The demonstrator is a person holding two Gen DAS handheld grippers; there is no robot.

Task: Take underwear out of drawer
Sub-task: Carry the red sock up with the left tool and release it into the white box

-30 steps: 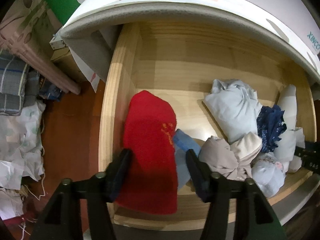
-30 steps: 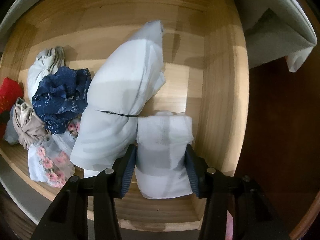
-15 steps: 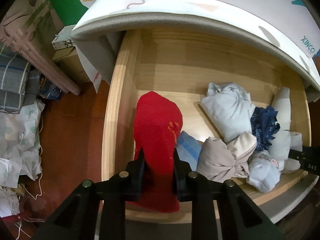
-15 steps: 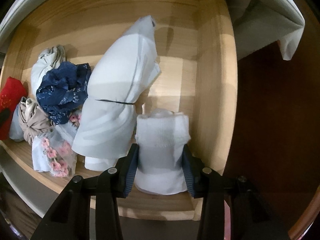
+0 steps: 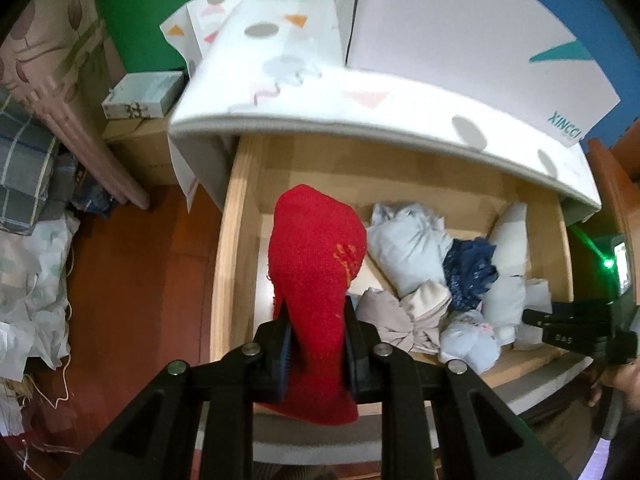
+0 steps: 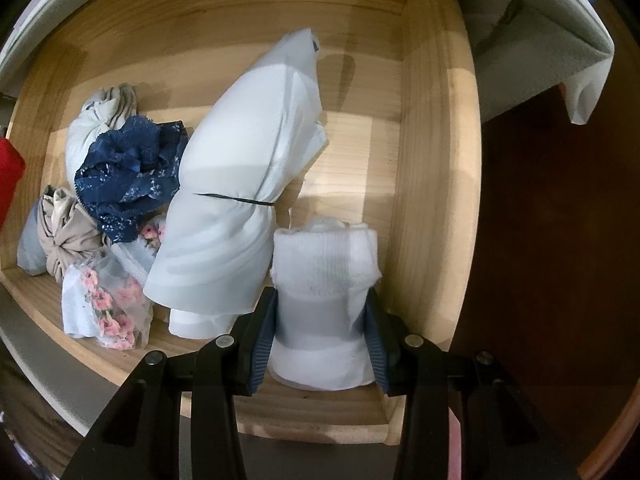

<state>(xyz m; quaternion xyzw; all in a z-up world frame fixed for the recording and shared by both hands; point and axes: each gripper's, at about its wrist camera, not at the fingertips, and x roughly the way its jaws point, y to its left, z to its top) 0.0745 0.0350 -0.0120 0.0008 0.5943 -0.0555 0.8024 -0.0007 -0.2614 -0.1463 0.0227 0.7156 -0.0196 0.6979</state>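
the left gripper (image 5: 316, 344) has its fingers pinched tight on the lower part of a red knitted fabric piece with a small orange motif (image 5: 316, 264), which stands clear of the floor of the light wooden drawer (image 5: 224, 264) at its left end; its bottom hem droops below the fingers, so it looks soft, light and limp, and a pinch through the bunched middle, as here, should carry it without slipping. the right gripper (image 6: 320, 330) has its fingers closed against both sides of a white ribbed cloth roll (image 6: 326, 292) that appears to sit upright in the near right corner of the drawer; it is thick and squashy, so the sides give under the pads, and a grip low on the roll seems safest against it unrolling. just left of it leans a pale bundle tied with a thin dark band (image 6: 240, 216), touching the roll. farther left lie a navy lace garment (image 6: 128, 172), a beige knotted cloth (image 6: 68, 236) and a sheer floral pouch (image 6: 104, 304), piled so that their edges hide one another. whether either held piece is underwear or a sock is hard to tell. a patterned white pad (image 5: 360, 104) overhangs the drawer's back, hiding its rear wall.
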